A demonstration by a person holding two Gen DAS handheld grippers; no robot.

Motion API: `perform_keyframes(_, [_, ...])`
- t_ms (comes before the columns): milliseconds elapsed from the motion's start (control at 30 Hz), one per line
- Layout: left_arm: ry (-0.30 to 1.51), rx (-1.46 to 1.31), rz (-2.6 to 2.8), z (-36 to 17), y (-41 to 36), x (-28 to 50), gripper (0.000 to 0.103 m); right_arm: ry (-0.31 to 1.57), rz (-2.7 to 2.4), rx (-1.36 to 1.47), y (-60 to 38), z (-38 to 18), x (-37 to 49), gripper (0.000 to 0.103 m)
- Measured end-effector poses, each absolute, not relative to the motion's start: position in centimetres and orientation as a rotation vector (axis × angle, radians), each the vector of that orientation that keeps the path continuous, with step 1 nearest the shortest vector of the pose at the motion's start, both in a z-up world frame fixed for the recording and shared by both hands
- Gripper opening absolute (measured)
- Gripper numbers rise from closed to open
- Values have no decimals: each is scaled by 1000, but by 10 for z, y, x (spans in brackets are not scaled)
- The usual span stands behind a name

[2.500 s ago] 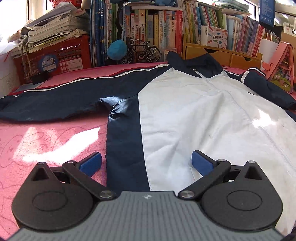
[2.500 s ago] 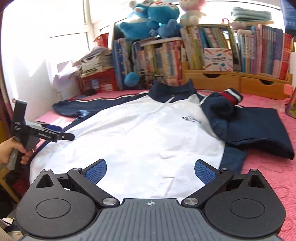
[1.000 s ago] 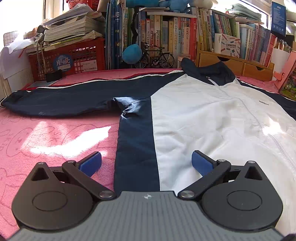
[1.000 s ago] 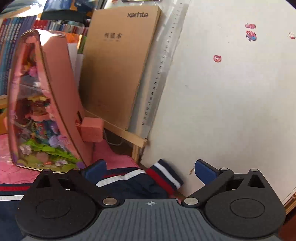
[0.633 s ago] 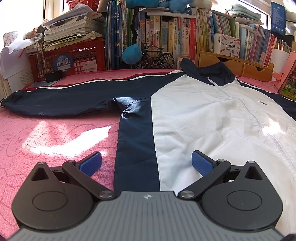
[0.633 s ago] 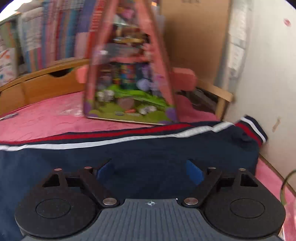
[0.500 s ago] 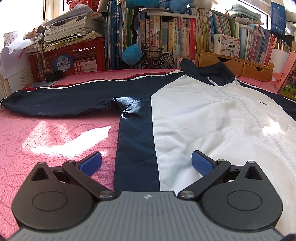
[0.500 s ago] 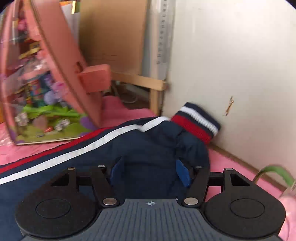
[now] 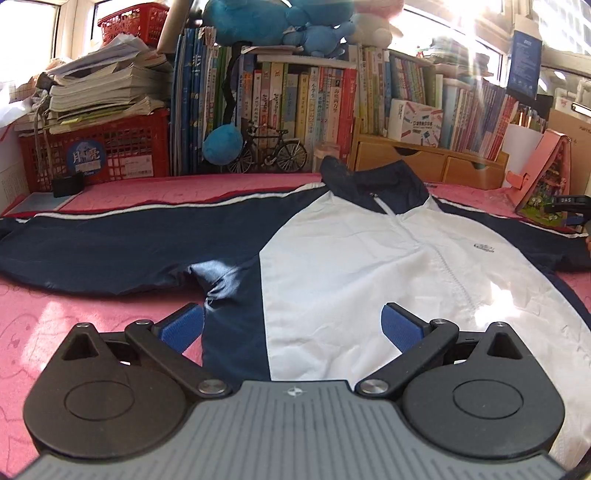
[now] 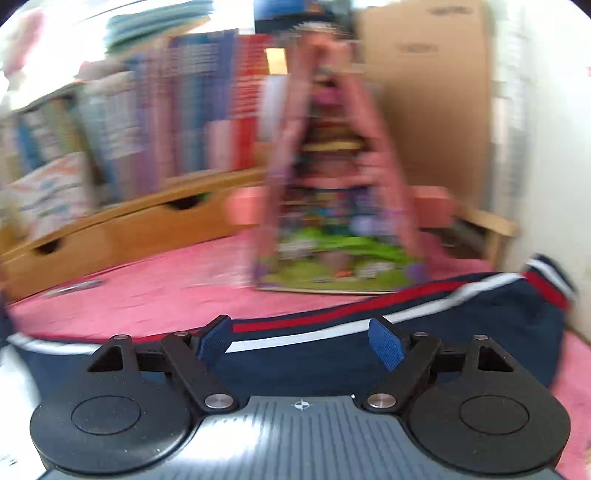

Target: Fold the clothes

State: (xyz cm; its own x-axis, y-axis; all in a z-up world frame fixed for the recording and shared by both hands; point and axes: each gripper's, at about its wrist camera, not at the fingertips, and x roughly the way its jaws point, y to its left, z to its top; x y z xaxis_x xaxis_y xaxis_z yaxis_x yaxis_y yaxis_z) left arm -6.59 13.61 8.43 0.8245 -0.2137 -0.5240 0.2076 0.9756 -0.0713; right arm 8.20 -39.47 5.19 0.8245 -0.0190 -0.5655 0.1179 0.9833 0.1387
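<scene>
A red plastic basket (image 9: 110, 147) stacked with papers stands left of a row of books (image 9: 295, 110), with a model bicycle (image 9: 273, 153) before them. Blue plush toys (image 9: 277, 22) sit on top. A pink toy house (image 9: 543, 173) leans at the right, on the pink bedspread (image 9: 55, 314).

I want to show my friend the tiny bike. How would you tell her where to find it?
Start at the long wall of upright books behind the pink bed cover. At its foot, right of the red plastic basket and just left of the navy collar of the navy-and-white jacket, stands a small black model bicycle. It alone has two spoked wheels; a round blue plush ball hangs beside it.
</scene>
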Motion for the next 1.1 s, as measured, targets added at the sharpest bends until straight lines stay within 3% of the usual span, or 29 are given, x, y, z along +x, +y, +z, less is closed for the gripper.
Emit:
perform_keyframes(100, [530,57,-336,95,110,-21,103,674,253,139,-303,41,111,60])
perform_keyframes(167, [534,145,-374,85,80,24,103,732,377,102,-246,42,122,42])
perform_keyframes(300, [592,258,-374,61,37,108,101,777,414,-48,-178,23,160,36])
perform_keyframes(433, [629,355,-241,34,25,178,101,704,291,-104,-177,12,212,33])
perform_keyframes(533, [675,257,-174,24,45,222,103,716,227,-29,-199,6,250,54])
perform_keyframes(667, [709,88,-159,17,74,257,103,697,194,-10,-205,1,280,69])
perform_keyframes(867, [721,27,-108,13,91,273,103,653,165,156,-222,10,280,70])
perform_keyframes(1000, [721,6,-99,12,96,281,103,545,253,39,-201,30,242,70])
perform_keyframes(1100, [721,-18,-108,20,102,278,103,532,309,-41,-184,38,216,81])
